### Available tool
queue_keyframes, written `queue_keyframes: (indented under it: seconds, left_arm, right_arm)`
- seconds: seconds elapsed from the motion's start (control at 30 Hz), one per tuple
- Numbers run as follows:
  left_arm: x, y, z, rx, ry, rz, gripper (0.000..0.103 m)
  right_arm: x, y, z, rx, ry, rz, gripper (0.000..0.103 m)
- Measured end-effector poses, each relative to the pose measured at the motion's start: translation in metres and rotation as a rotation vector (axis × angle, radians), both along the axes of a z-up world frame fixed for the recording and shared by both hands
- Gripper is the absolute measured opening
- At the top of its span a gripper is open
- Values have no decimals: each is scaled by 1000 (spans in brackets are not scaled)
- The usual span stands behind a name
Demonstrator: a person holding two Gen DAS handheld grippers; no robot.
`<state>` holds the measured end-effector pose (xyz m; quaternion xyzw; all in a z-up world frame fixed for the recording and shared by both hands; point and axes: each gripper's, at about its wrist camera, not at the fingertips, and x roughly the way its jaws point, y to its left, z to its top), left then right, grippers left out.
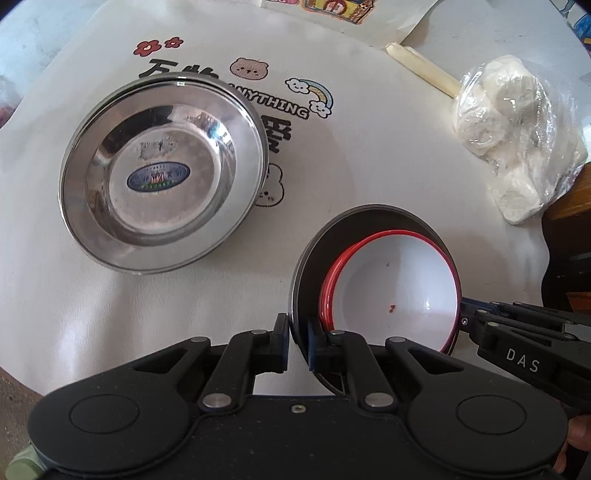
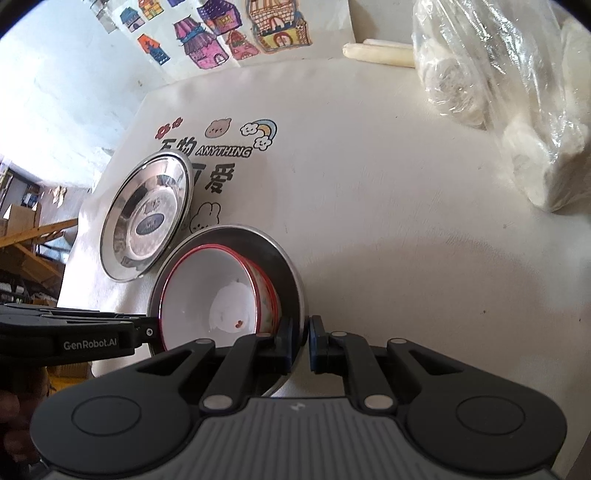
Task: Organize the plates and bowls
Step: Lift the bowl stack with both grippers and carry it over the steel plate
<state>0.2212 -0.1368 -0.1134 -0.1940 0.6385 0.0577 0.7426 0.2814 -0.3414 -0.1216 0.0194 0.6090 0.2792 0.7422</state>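
A steel plate [image 1: 317,266] carries stacked white bowls with red rims [image 1: 395,291]. My left gripper [image 1: 299,343] is shut on the plate's near rim. My right gripper [image 1: 461,321] enters from the right and grips the far rim. In the right wrist view the same plate [image 2: 291,273] and bowls [image 2: 210,291] sit before my right gripper [image 2: 301,339], shut on the rim, with the left gripper [image 2: 151,332] at the opposite rim. Another steel plate [image 1: 162,173] lies on the cloth to the left; it also shows in the right wrist view [image 2: 147,214].
A white printed cloth [image 1: 369,155] covers the table. A plastic bag of white lumps [image 1: 517,129] and pale sticks [image 1: 421,68] lie at the far right. Coloured house drawings [image 2: 221,33] lie at the back.
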Motion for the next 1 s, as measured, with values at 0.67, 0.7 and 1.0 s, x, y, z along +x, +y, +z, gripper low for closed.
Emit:
queue_keyframes:
  seconds: [0.67,0.7,1.0]
  left_arm:
    - [19,54,31,-28,-60,-168,9]
    - [20,58,32,-30,-64,-172,9]
    - [26,92,38,-27,-91,-201,9]
  right_arm:
    - [-17,35,32,19,-38,-210,10]
    - [-18,37,33,21,-40,-219,10]
    - [-20,67,42,27,-58,-264,10]
